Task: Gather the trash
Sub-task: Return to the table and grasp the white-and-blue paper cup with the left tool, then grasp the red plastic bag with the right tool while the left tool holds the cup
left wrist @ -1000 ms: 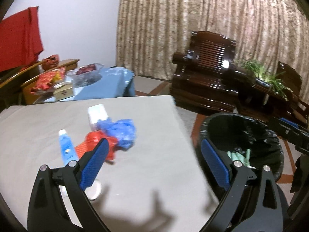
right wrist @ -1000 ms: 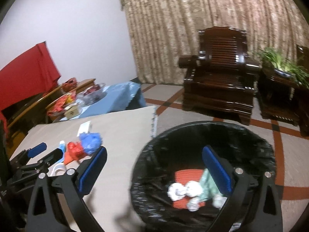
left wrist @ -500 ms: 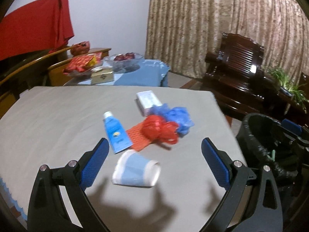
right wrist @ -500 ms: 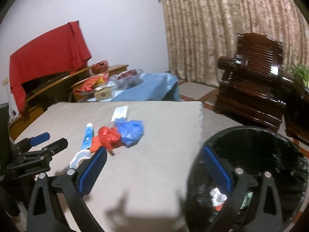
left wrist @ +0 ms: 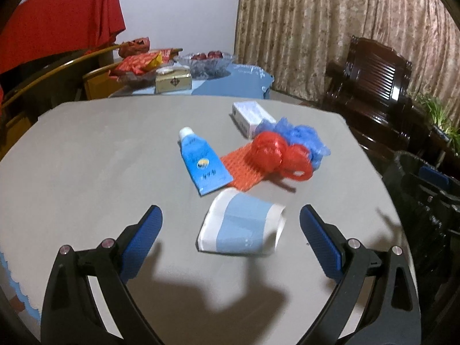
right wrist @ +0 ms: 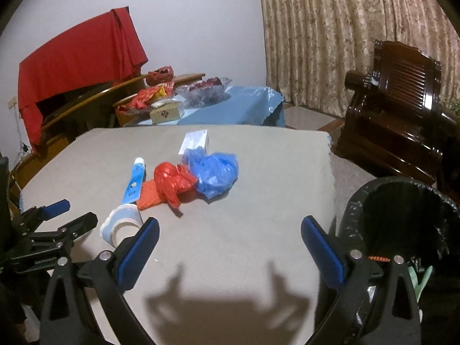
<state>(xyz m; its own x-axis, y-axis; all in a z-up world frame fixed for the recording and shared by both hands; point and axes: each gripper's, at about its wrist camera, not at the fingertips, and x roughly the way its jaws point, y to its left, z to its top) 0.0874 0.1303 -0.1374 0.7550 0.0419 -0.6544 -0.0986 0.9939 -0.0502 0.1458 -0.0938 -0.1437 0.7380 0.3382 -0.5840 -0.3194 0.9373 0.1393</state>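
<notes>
A: Where is the trash lying?

B: In a loose cluster on the grey tabletop (left wrist: pixel 86 155). Seen from the left wrist, a flattened paper cup (left wrist: pixel 243 227) with a pale blue band lies on its side at twelve o'clock from the left tongs (left wrist: pixel 230 230), just ahead of the blue pads. Beyond it, towards eleven o'clock, lies a blue tube (left wrist: pixel 201 162) with a white cap.

A: And the red things?

B: An orange-red mesh sheet (left wrist: pixel 240 171) touches the tube's right edge, and a crumpled red plastic bag (left wrist: pixel 277 153) sits on its far end. A blue plastic bag (left wrist: pixel 302 135) presses against the red one, with a small white box (left wrist: pixel 250 113) just behind it.

A: How do the tongs stand?

B: Both pairs are spread wide and hold nothing. The right tongs (right wrist: pixel 230 241) hover over bare tabletop at the near edge, with the cup near the left pad at about ten o'clock.

A: And the bin?

B: The bin (right wrist: pixel 399 201), lined with a black bag, stands off the tabletop's right edge, at about three o'clock from the right tongs. Something pale green shows low inside it; I cannot tell what it is.
</notes>
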